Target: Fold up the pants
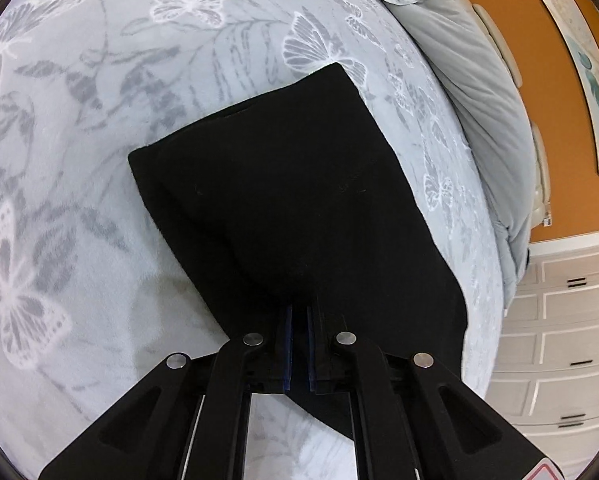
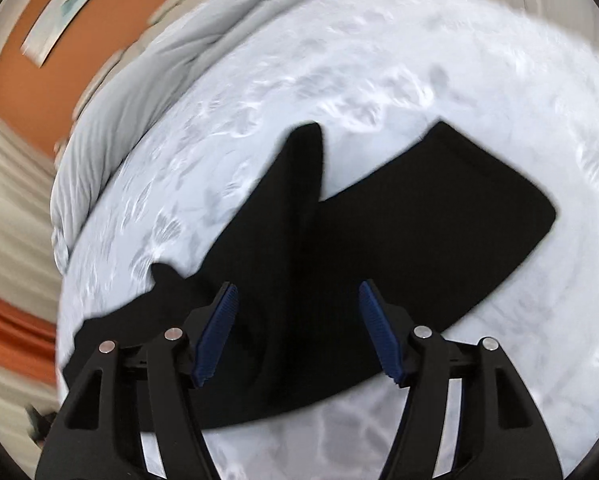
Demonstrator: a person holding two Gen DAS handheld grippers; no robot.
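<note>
Black pants (image 1: 283,184) lie on a pale blue bedspread with a butterfly print (image 1: 79,160). In the left wrist view my left gripper (image 1: 298,312) is shut on the near edge of the pants, with black cloth pinched between the blue pads. In the right wrist view the pants (image 2: 419,232) spread out flat to the right, and a narrow part rises toward the far left. My right gripper (image 2: 297,296) is open and empty just above the pants. This view is blurred by motion.
A grey duvet (image 1: 479,92) is bunched along the bed's far edge by an orange wall (image 1: 547,92) with a framed picture (image 1: 587,80). White drawers (image 1: 559,340) stand to the right of the bed.
</note>
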